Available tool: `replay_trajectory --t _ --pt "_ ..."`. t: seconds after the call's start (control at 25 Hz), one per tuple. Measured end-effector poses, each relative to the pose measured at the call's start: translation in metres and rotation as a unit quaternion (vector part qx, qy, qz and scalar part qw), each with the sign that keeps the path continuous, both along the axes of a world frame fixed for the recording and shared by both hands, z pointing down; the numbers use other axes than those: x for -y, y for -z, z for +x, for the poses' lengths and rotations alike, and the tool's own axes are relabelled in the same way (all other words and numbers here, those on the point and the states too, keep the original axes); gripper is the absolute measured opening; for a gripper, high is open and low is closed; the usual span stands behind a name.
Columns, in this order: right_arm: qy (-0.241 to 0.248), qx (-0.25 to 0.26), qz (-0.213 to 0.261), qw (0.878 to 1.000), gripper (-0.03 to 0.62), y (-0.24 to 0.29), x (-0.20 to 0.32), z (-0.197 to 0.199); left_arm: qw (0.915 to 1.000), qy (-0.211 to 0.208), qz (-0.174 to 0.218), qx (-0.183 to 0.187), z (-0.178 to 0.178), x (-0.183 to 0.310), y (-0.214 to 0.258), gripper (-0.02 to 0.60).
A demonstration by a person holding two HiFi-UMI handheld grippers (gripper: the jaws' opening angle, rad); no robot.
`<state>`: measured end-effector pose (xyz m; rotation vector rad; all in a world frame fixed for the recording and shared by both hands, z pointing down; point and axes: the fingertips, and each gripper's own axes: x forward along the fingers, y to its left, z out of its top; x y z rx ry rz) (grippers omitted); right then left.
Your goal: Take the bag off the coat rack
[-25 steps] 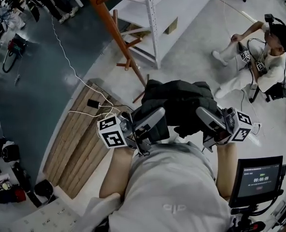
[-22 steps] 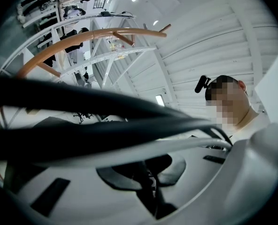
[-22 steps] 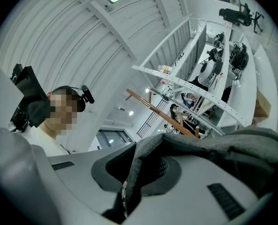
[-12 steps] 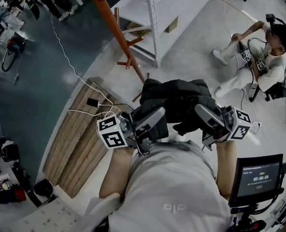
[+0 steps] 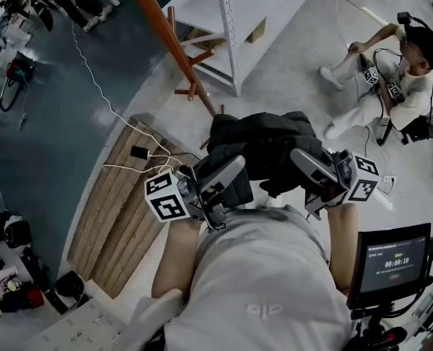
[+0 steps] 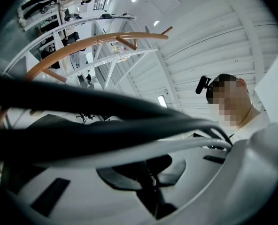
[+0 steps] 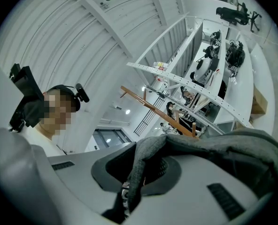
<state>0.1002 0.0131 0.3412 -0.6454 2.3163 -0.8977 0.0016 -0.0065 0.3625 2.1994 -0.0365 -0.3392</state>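
The person stands with both elbows tucked in by the waist and bare forearms reaching forward, a gripper in each hand at about belly height. The left gripper [image 5: 237, 167] angles up and inward to the right, and the right gripper [image 5: 299, 156] angles inward to the left, so the two point toward each other. Their marker cubes sit on the outer sides.

The black bag [image 5: 264, 148] hangs bunched between the two grippers, just in front of the person's grey shirt. It is clear of the pegs of the orange wooden coat rack [image 5: 167, 39]. The rack's pole runs slantwise across the head view, down to a foot just beyond the bag's far edge.

In the left gripper view, the left gripper [image 6: 150, 191] has its jaws drawn together on a thin dark strip of the bag [image 6: 82, 139], whose black straps sweep across in front of the lens. The coat rack [image 6: 96, 41] arches overhead behind them. In the right gripper view, the right gripper [image 7: 127, 191] is clamped on a fold of the bag's [image 7: 200, 144] grey fabric, which rises out of the jaws and drapes off to the right, with the coat rack [image 7: 158, 111] beyond it.

A white shelf unit [image 5: 227, 20] stands behind the rack. A second person [image 5: 399, 79] sits on the floor well off to the right.
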Motion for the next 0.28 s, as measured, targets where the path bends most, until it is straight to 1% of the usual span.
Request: replay_trajectory --t 0.28 --pt "0.007 -0.001 -0.001 1.000 0.040 -0.0003 0.0056 -0.0047 1.0000 0.007 -0.001 0.000 -0.0054 0.0023 -0.0006 0.034"
